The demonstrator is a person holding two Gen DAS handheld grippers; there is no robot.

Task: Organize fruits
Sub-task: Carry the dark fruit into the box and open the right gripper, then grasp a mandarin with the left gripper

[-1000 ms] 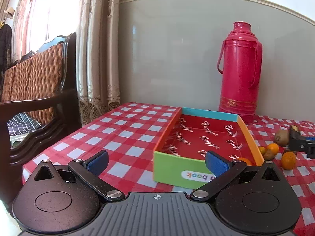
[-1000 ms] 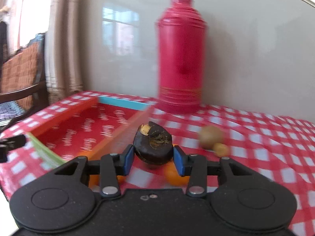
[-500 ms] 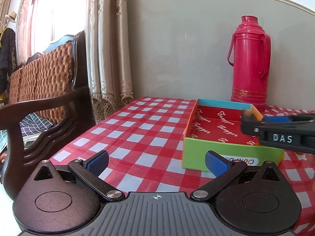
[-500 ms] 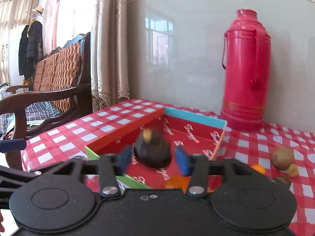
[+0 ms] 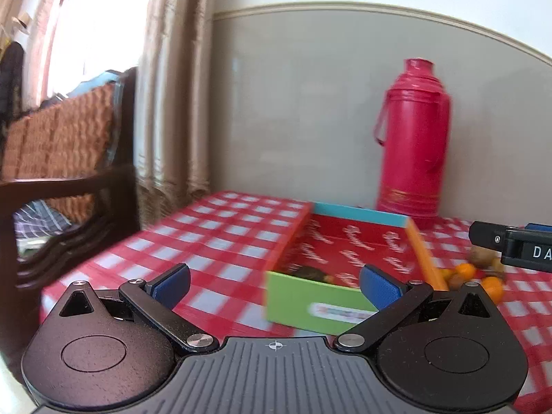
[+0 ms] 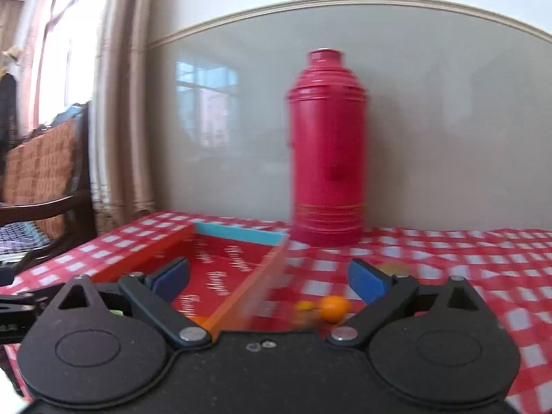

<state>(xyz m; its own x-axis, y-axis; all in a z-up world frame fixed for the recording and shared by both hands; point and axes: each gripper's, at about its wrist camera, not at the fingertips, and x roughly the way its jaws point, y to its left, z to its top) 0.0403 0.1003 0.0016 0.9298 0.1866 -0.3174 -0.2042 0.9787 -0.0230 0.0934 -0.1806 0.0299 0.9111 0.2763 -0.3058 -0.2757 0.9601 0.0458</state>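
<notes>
On the checked tabletop [image 5: 220, 241]: an open box [image 5: 310, 305] with a green near wall, orange side walls, a blue far wall and a red printed floor.
Box contents: a dark fruit [image 5: 308, 272] lies inside against the near green wall; in the left wrist view only its top shows over the wall.
Loose fruits: small oranges [image 5: 464, 269] and brownish fruits [image 5: 481, 258] sit in a cluster on the cloth just right of the box; in the right wrist view an orange [image 6: 334, 307] lies right of the orange wall, with a blurred yellowish piece touching or just beside it, I cannot tell which.
Left claw [image 5: 274, 281]: spread wide, blue pads [image 5: 172, 284] well apart, holding nothing; it sits near the tabletop's near edge, facing the box's green wall.
Right claw [image 6: 269, 277]: spread wide, nothing between its pads [image 6: 365, 281]; its left pad is over the box floor and its right pad over the cloth, with the box's right wall between them. In the left wrist view its black body enters from the right, above the loose fruits.
Flask [image 5: 412, 138]: red, upright, at the far side by the wall, just behind the box's far right corner.
Chair [image 5: 69, 158]: dark wood with a woven back, left of the tabletop, beside the curtain [image 5: 172, 96].
Sharpness: both views are motion-blurred, so fruit details are unclear.
</notes>
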